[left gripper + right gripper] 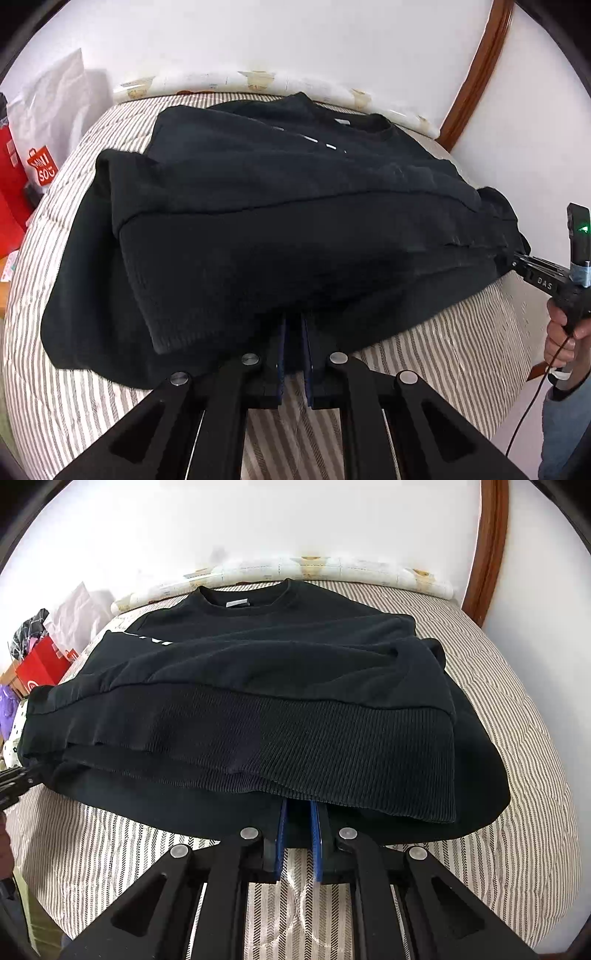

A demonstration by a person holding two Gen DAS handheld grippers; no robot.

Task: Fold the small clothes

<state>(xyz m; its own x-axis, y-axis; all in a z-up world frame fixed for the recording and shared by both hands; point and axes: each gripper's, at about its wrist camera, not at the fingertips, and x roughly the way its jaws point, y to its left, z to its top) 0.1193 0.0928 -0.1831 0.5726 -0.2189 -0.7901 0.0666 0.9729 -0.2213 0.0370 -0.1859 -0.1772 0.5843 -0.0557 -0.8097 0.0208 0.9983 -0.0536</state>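
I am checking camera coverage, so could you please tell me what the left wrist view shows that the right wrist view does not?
Only the left wrist view shows the whole right gripper pinching the sweatshirt's edge, the hand holding it, and the red shopping bag's logo. Only the right wrist view shows the neck label clearly and the wide ribbed hem. Both show the black sweatshirt on the striped mattress, and closed fingers gripping its near edge.

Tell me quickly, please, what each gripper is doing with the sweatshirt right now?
Left gripper: closed on the near edge of the black sweatshirt.
Right gripper: closed on the sweatshirt's ribbed hem.
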